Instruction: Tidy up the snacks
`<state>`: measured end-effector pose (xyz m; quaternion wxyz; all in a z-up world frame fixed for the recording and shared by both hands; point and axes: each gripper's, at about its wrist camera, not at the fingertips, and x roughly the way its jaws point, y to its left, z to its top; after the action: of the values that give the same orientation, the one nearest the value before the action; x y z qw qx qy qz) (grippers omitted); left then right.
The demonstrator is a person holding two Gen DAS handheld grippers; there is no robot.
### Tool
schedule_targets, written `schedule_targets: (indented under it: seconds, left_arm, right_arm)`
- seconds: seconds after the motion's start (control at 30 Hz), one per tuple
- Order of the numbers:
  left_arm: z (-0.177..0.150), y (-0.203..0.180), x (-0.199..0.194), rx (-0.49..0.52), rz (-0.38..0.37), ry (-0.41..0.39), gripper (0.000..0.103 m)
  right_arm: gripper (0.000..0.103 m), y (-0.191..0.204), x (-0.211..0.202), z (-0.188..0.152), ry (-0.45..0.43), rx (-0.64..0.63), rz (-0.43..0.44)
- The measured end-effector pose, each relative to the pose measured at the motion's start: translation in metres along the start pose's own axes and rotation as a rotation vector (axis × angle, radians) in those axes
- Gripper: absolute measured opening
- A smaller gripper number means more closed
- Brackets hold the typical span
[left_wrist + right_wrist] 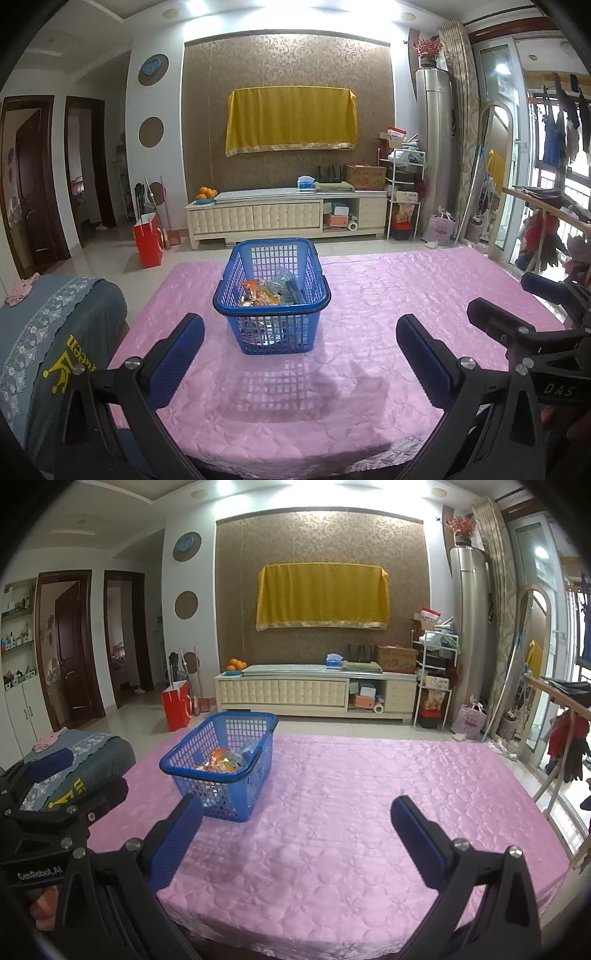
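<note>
Sitting on quilted pink cloth (369,295), a lattice-walled rectangular basket (271,332) holds crinkly snacks (264,293).

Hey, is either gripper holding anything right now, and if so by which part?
Nothing is held. The left gripper and right gripper are both open and empty above the pink tablecloth; the snacks lie in the blue basket.

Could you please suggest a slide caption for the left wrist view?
Open left gripper faces a blue basket of snack packets on the pink tablecloth.
</note>
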<state>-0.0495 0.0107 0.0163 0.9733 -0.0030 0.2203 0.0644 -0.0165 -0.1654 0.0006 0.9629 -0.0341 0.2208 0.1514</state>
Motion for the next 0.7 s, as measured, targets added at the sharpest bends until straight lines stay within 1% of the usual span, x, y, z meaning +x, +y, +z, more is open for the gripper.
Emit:
schedule_targets:
  seconds: [0.13,0.7]
  left_arm:
    - [0.0012,-0.0002,-0.0003,0.001,0.001,-0.001,0.103]
    - [0.0005,-0.0002,-0.0010,0.004,0.002,-0.003,0.103]
  right_arm:
    - [0.103,0.0007,0.0002,-0.0006,0.008,0.008,0.010]
    - [0.103,0.0047,-0.0050,0.0001,0.005,0.004,0.005]
